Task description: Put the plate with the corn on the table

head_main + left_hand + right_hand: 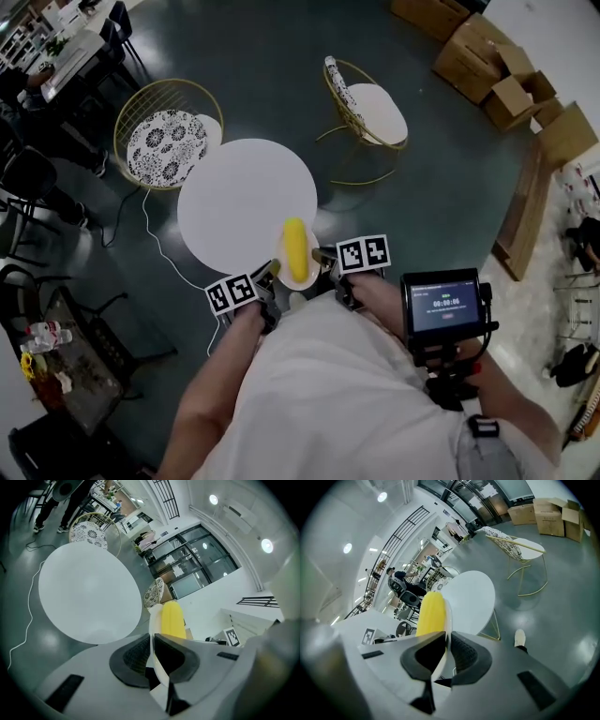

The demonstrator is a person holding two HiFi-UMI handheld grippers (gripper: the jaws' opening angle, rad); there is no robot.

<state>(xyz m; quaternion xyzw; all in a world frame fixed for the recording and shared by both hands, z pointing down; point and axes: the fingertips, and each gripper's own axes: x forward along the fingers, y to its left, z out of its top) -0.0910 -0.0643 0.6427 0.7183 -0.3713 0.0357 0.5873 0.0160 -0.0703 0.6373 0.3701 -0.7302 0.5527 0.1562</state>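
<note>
We hold the plate (282, 255) with the corn (295, 248) at the near edge of the round table (234, 197), and it seems not set down yet. The left gripper (153, 644) and the right gripper (446, 643) each pinch its rim. Next we should bring it farther over the table and lower it level.

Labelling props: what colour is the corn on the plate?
Yellow corn; clearest in the head view.

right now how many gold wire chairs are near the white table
2. One gold wire chair sits at the table's far-left edge; the other stands apart to its right. None seems hidden.
</note>
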